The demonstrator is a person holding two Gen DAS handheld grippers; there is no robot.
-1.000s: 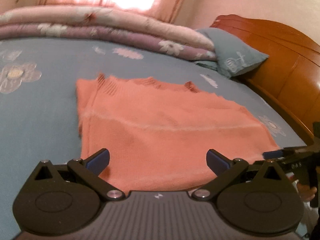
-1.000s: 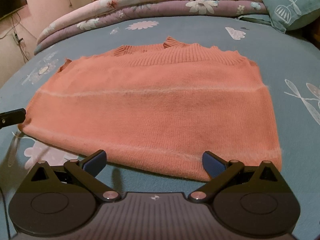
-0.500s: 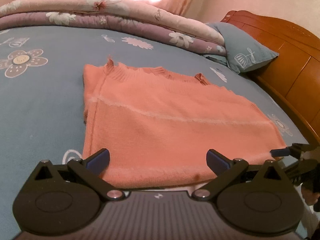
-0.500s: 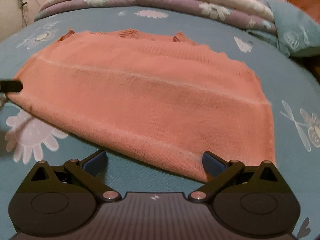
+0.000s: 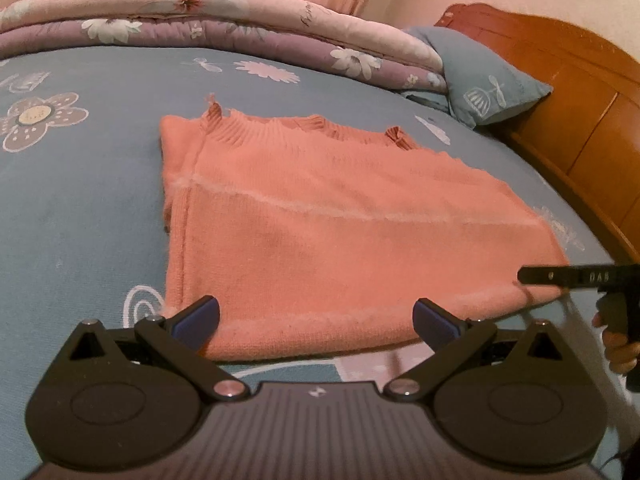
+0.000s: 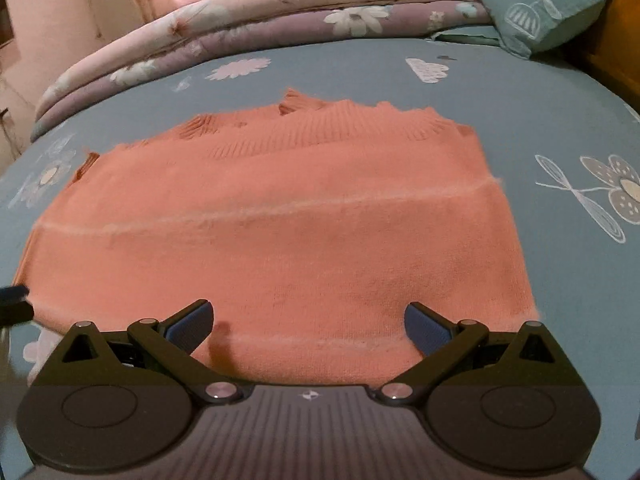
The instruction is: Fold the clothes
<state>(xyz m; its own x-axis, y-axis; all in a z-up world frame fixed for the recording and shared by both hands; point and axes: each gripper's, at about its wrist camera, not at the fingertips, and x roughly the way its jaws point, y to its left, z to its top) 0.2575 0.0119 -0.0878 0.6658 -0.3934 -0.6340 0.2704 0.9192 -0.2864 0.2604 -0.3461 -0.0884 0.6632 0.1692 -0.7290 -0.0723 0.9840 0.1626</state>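
A salmon-pink knit sweater lies folded flat on the blue flowered bed sheet, ribbed edges at the far side. It also shows in the right wrist view. My left gripper is open and empty, its fingers spread over the sweater's near left hem. My right gripper is open and empty, low over the near hem toward the sweater's right corner. A finger of the right gripper reaches the hem's right corner in the left wrist view.
A rolled floral quilt lies along the far side of the bed. A blue-green pillow leans by the wooden headboard on the right. The quilt and pillow also show in the right wrist view.
Both grippers have moved closer to the sweater's near hem and lower. The right gripper's view has swung and its fingers now overlap the hem. Both stay open.
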